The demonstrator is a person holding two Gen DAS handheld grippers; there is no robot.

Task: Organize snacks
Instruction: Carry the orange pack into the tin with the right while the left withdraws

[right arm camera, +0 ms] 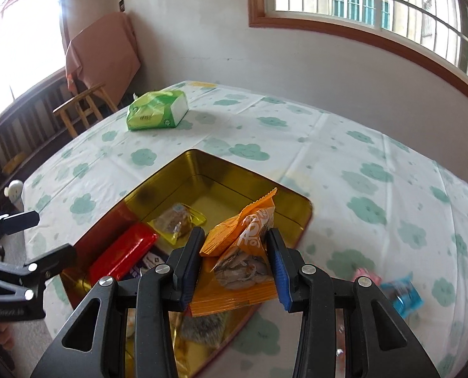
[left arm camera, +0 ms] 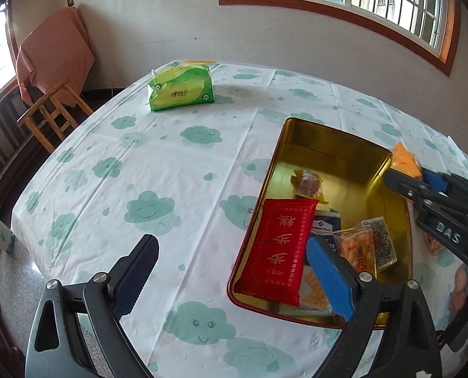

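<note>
Between the pads of the right hand-held gripper (right arm camera: 235, 264), closest to its camera, an orange snack packet (right arm camera: 245, 245) is clamped and hangs above the near end of the open gold tin (right arm camera: 202, 163). The left hand-held gripper (left arm camera: 230, 271) stands wide apart with nothing between its fingers, one finger over the cloud-print counter (left arm camera: 171, 163), the other over the tin's near edge. Inside the tin lie a red packet (left arm camera: 279, 245), a clear-wrapped pastry (left arm camera: 307, 182) and several small sachets (left arm camera: 364, 245). On the counter to the right of the tin, a pink packet (right arm camera: 364, 275) and a blue packet (right arm camera: 402, 294) lie just beside each other. Farther back sits a green tissue pack (left arm camera: 182, 88), well apart from the tin. Beyond the counter's far left edge stands a wooden chair (left arm camera: 49, 110).
</note>
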